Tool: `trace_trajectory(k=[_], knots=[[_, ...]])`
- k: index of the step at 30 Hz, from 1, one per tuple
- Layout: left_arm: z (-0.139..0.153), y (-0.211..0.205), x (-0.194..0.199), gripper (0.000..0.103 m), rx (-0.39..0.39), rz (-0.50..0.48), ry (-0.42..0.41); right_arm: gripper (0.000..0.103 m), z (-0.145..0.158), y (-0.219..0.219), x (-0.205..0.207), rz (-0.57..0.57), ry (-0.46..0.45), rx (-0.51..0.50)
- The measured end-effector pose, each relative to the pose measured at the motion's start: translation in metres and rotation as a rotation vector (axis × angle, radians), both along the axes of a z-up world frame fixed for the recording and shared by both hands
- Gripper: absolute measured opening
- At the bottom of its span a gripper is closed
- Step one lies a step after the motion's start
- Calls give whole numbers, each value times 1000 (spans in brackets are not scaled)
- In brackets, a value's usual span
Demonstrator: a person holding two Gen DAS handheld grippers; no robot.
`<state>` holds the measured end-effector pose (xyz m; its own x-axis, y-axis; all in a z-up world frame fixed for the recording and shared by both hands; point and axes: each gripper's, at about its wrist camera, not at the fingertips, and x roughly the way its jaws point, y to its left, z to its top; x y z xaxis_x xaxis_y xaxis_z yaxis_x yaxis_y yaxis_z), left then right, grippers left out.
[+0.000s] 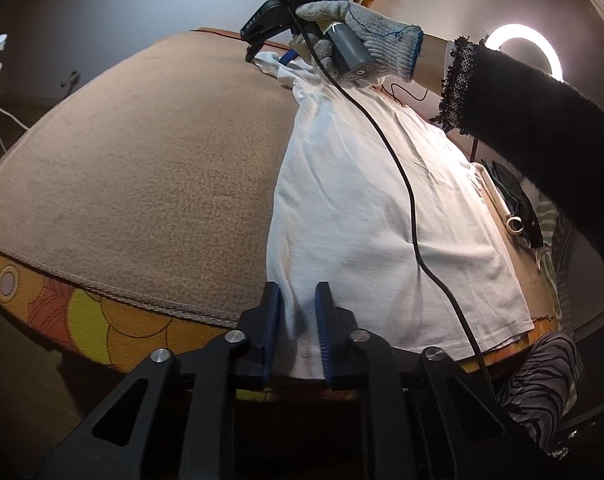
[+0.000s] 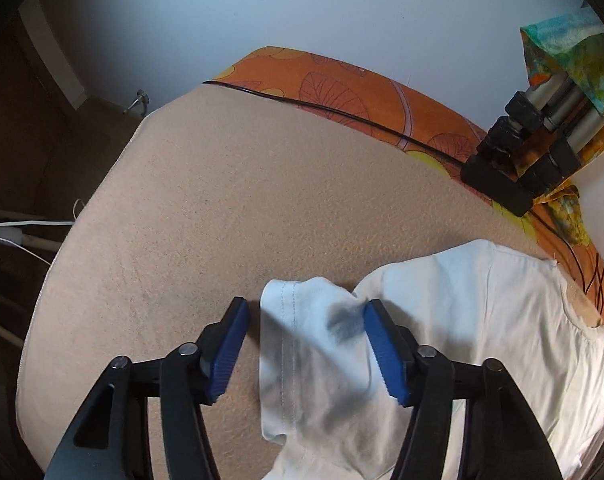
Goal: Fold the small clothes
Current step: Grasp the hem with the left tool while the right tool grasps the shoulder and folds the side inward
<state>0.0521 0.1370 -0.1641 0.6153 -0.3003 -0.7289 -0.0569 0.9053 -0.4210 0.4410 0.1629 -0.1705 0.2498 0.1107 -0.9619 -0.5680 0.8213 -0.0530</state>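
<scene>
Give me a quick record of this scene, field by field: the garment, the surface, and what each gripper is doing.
garment: white t-shirt, lying along the right side of the surface
surface: beige blanket over an orange patterned sheet
left gripper: straddling the shirt's hem, not fully closed
right gripper: open, a sleeve between its pads
other: ring light lit at the back

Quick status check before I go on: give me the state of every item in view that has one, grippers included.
left gripper: jaws partly closed around the shirt's hem; contact unclear
right gripper: open, sleeve fabric lying between the jaws
white T-shirt: spread lengthwise on the blanket, wrinkled, not yet folded
beige blanket: laid flat over the table
ring light: on
tripod: legs folded
</scene>
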Motion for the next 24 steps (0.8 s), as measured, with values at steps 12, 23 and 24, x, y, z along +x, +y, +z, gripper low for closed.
trace_trajectory(k=[12, 23, 24], knots=[[14, -14, -4, 2, -90, -98, -76, 2, 22, -45, 20, -77, 55, 137], [38, -76, 7, 2, -41, -309, -120, 2, 69, -162, 31, -174, -24, 213], [38, -81, 8, 2, -34, -329, -117, 2, 69, -173, 34, -183, -30, 208]])
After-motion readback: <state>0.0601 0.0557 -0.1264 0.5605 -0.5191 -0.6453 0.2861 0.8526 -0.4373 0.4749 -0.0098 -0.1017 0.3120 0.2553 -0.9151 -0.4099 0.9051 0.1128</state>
